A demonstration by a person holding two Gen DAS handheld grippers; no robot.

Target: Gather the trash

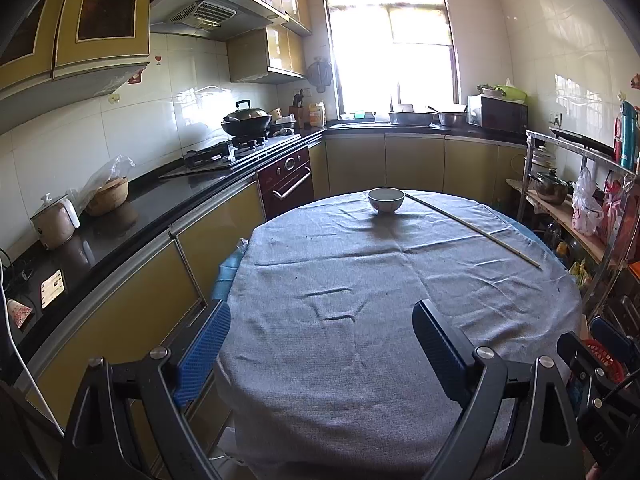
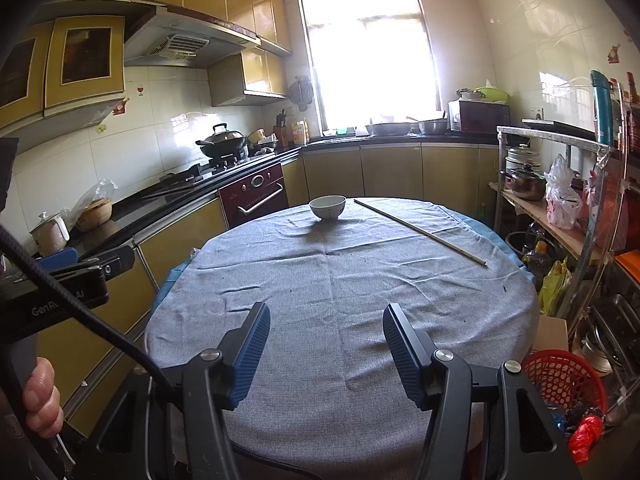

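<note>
A round table under a grey cloth (image 1: 380,300) (image 2: 332,292) fills both views. At its far side stands a white bowl (image 1: 386,199) (image 2: 327,207), and a thin pale stick (image 1: 472,229) (image 2: 420,231) lies slanting to the right of it. My left gripper (image 1: 322,322) hangs over the near edge, jaws wide open, nothing between them. My right gripper (image 2: 326,326) is also open and empty above the near part of the cloth. A red basket (image 2: 564,380) with red and dark wrappers (image 2: 584,434) sits low beside the table at right. No loose trash shows on the cloth.
A black counter (image 1: 132,208) with a rice cooker (image 1: 54,220), stove and wok (image 1: 245,118) runs along the left. A metal shelf rack (image 2: 560,216) with pots and bags stands at right. A hand (image 2: 42,396) holds the left gripper's body (image 2: 68,280).
</note>
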